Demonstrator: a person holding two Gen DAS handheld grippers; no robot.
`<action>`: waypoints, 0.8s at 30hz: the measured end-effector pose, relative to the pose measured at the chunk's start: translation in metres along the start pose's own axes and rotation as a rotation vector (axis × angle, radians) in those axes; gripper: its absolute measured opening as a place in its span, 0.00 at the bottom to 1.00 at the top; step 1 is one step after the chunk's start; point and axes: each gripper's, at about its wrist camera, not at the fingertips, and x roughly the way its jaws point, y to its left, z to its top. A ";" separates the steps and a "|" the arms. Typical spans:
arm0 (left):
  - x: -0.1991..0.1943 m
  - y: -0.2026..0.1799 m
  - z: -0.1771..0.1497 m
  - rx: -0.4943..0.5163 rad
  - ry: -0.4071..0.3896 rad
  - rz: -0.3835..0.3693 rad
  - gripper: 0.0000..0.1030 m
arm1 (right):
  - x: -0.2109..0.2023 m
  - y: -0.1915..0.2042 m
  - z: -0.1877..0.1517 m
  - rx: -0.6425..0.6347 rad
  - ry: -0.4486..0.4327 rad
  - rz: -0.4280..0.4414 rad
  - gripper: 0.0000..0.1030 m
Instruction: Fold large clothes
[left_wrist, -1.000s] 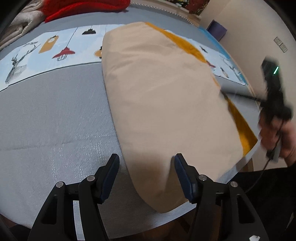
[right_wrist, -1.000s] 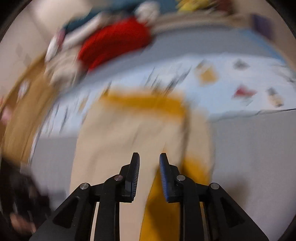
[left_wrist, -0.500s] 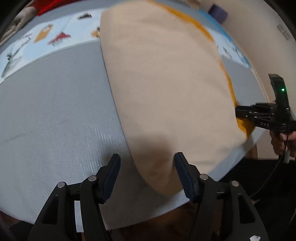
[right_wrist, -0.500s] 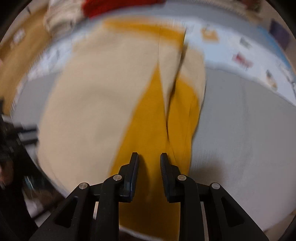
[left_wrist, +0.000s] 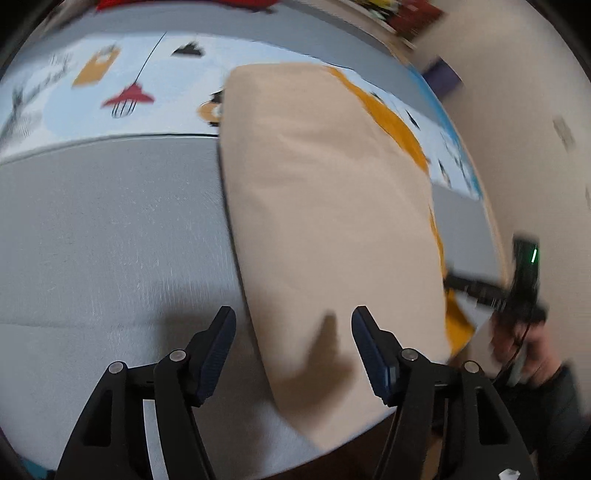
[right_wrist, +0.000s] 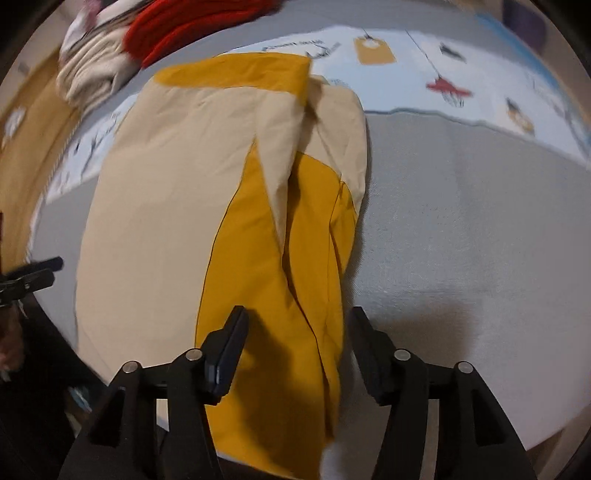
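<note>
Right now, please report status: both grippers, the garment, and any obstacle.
Left gripper opening over beige end, nothing gripped. Right gripper opening over yellow end, pads clear. Beige-and-yellow garment lies partly folded on grey bed. Nothing blocking.

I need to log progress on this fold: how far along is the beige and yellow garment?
Done: the garment lies folded lengthwise into a long panel on the bed. In hand: both tongs, left and right, are opening above its near end, gripping nothing. Left: probably folding it shorter.

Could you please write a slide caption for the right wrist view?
Right hand-held gripper, jaws opening, above the yellow part of a beige-and-yellow garment on a grey bed.
</note>
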 end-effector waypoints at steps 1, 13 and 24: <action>0.005 0.009 0.008 -0.034 0.014 -0.022 0.61 | 0.008 -0.002 0.005 0.025 0.016 0.015 0.58; 0.079 0.054 0.053 -0.260 0.056 -0.279 0.74 | 0.056 -0.036 0.026 0.159 0.076 0.103 0.60; 0.046 0.035 0.077 -0.197 -0.041 -0.234 0.49 | 0.047 0.002 0.027 0.102 -0.029 0.152 0.12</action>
